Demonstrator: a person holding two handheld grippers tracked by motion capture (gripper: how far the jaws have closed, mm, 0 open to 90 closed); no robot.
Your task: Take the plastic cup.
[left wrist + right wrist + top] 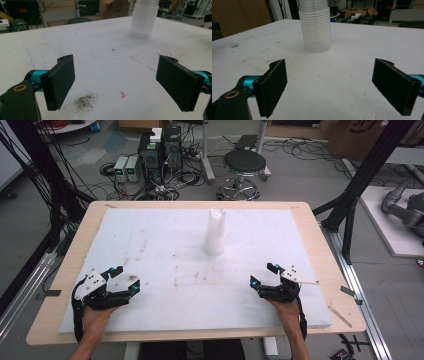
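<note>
Clear cups [215, 233] stand stacked, untouched, mid-counter, well beyond both your tools. Your left tool [126, 281] and right tool [263, 274] gape wide, empty; everything remains ahead.

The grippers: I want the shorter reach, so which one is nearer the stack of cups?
The right gripper. The stack of cups stands right of the table's middle, with less white pad between them than to the left gripper.

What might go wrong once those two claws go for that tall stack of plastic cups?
The stack of cups stands tall and narrow, upside down on the white foam pad, so a nudge from one side would likely tip it. The cups look tightly nested, so several may lift together. Both the left claw and right claw are open and well short of it.
</note>
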